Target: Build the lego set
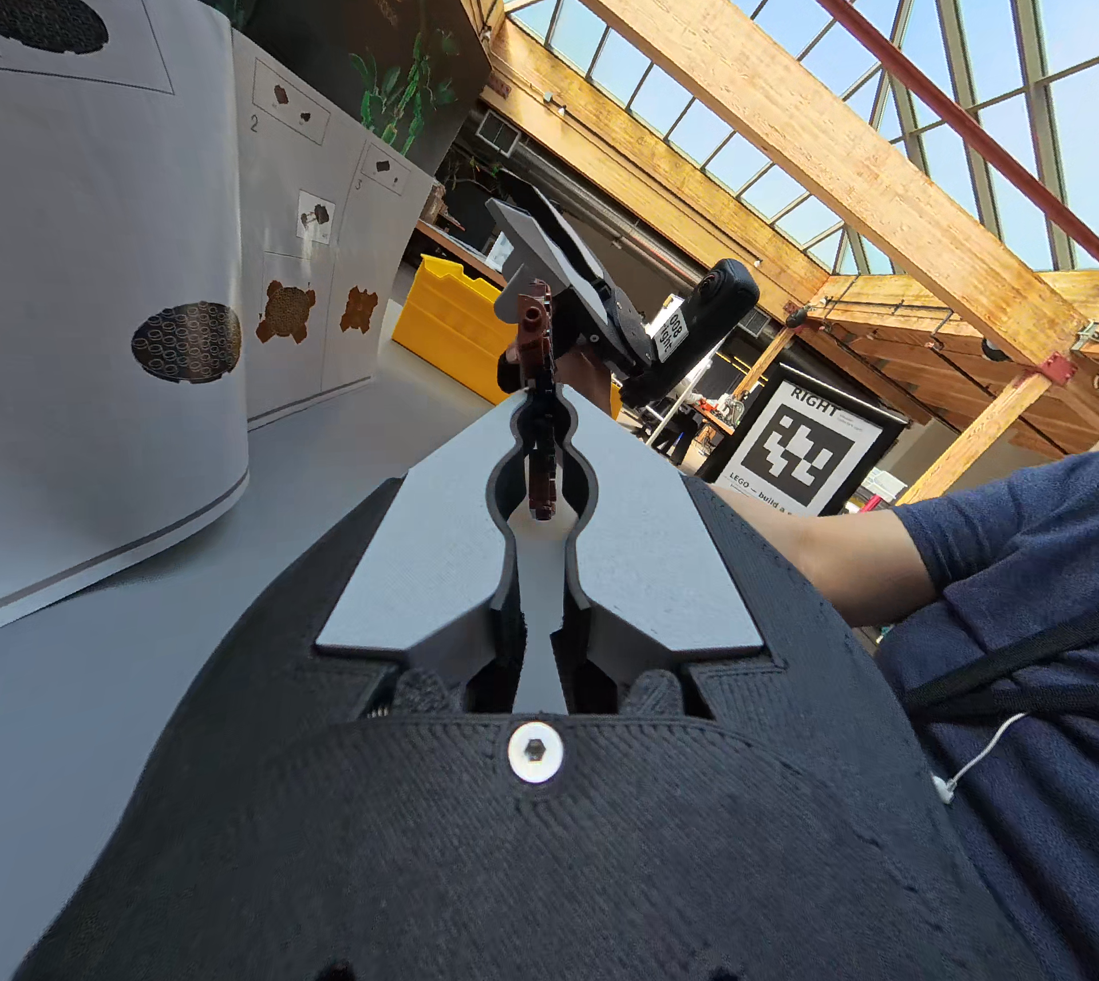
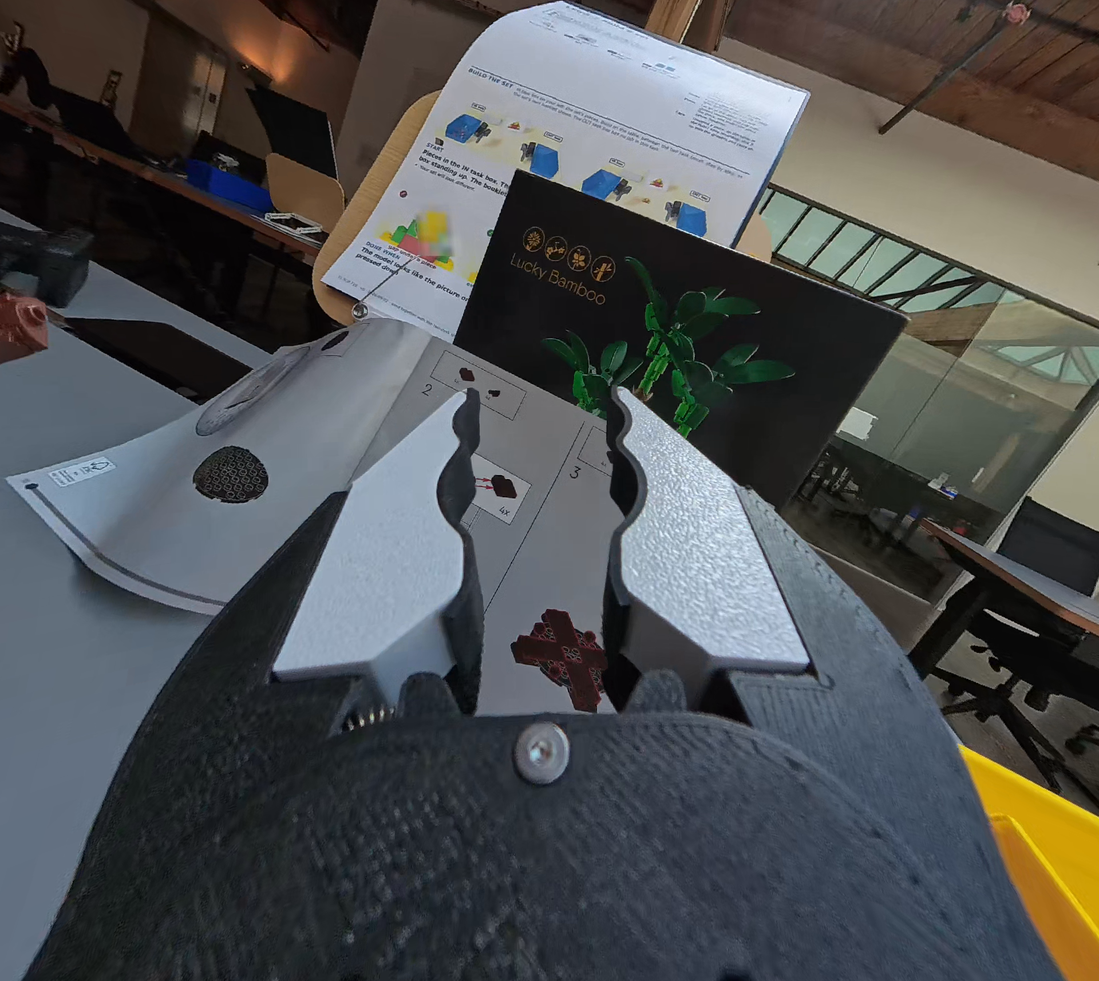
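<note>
Two hand-held grippers: left hand-held gripper [image 1: 540, 417] clamped on brown lego assembly [image 1: 538, 358]; right hand-held gripper [image 2: 542, 405] apart, empty. Keep assembly steady, align studs before pressing.

booklet [image 2: 285, 453] on table [image 2: 89, 655] | box [image 2: 684, 310] behind booklet — bin [image 1: 452, 322] right

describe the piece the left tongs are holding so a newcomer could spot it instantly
Start at the open instruction booklet curling up from the grey table; right of it sits a yellow bin. In front of that bin, the left tongs clamp a brown and black lego assembly edge-on in mid-air. Unlike the flat brown pieces printed in the booklet, it is real and sticks out past the fingertips.
</note>
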A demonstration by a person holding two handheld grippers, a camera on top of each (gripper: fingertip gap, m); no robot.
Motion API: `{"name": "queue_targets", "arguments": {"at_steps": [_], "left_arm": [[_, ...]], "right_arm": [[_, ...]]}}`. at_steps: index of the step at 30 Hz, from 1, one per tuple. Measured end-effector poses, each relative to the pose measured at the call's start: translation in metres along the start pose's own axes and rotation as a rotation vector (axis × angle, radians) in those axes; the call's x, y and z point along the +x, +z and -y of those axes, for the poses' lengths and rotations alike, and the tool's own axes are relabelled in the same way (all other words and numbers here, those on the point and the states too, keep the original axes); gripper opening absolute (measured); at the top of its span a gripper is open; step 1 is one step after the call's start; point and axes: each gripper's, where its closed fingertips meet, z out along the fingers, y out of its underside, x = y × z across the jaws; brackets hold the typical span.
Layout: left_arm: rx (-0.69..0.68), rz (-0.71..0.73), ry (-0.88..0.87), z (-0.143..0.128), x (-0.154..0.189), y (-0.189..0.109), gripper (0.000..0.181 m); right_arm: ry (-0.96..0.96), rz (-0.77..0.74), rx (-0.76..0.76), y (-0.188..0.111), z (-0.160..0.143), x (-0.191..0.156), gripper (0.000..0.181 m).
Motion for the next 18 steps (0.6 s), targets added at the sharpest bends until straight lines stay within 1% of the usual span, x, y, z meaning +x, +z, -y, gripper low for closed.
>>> {"name": "queue_targets", "arguments": {"at_steps": [1, 2, 4, 5, 8, 9, 10, 12, 15, 18], "left_arm": [[0.022, -0.005, 0.014, 0.001, 0.002, 0.003, 0.001], [0.030, -0.004, 0.030, 0.001, 0.002, 0.007, 0.001], [0.029, 0.024, 0.058, -0.002, -0.006, 0.017, 0.001], [0.043, 0.031, 0.058, -0.002, -0.012, 0.024, 0.001], [0.077, 0.001, -0.037, -0.007, -0.024, 0.041, 0.001], [0.070, -0.005, -0.075, -0.009, -0.026, 0.044, 0.001], [0.065, -0.021, -0.078, -0.008, -0.023, 0.044, 0.001], [0.073, -0.001, -0.054, -0.008, -0.023, 0.041, 0.001], [0.103, 0.016, -0.049, -0.007, -0.016, 0.037, 0.001], [0.064, 0.033, -0.051, -0.016, -0.010, 0.037, 0.001]], "right_arm": [[0.011, -0.009, -0.001, 0.000, -0.004, 0.001, 0.039], [0.034, 0.016, 0.004, 0.002, -0.004, -0.002, 0.038], [0.070, 0.058, -0.005, 0.002, 0.001, -0.006, 0.037], [0.083, 0.062, 0.001, 0.000, 0.005, -0.006, 0.032], [0.083, 0.116, -0.021, -0.010, 0.006, -0.012, 0.022], [0.064, 0.095, -0.030, -0.011, 0.005, -0.008, 0.020], [0.053, 0.081, -0.023, -0.012, 0.005, -0.005, 0.020], [0.070, 0.124, -0.047, -0.010, -0.003, -0.008, 0.014], [0.146, 0.175, -0.078, -0.009, -0.011, -0.013, 0.008], [0.201, 0.216, -0.099, -0.012, -0.014, -0.018, 0.004]]}}
